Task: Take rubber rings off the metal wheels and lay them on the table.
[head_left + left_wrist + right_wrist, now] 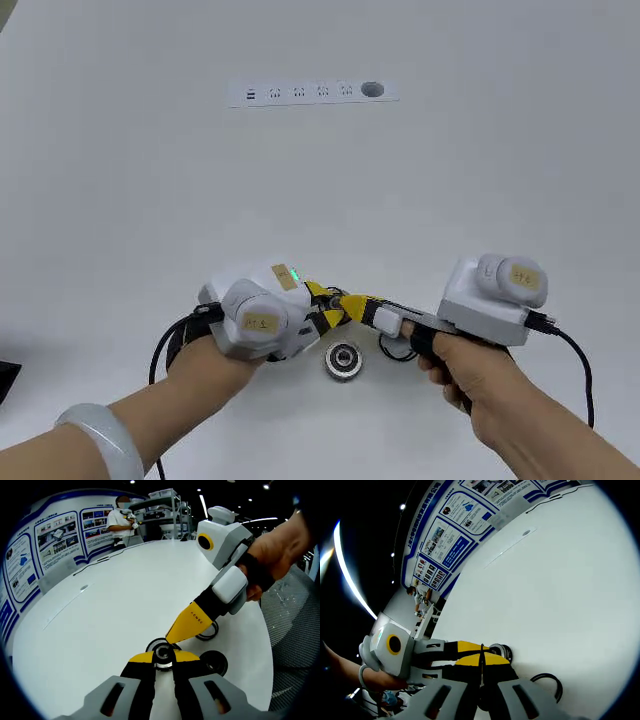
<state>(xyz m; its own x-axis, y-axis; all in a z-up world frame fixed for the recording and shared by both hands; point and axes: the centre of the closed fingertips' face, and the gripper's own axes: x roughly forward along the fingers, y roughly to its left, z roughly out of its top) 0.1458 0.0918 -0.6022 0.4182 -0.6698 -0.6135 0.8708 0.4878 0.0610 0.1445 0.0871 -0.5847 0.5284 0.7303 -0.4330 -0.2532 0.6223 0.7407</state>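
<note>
Right now I'm mid-strip: my left tool is clamped on a wheel low over the bench, and my right tool is squeezed narrow at its rim (gripping rubber? I can't tell). Next I'd peel sideways, then lay the rubber by the loose ring.

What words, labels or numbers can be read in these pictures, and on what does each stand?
No text reads clearly.
Yellow finger of the right gripper: short dark print, too small to read.
Tan stickers on the left gripper and the right gripper: blurred.
Wall posters: blurred.
Power strip: markings too small.
</note>
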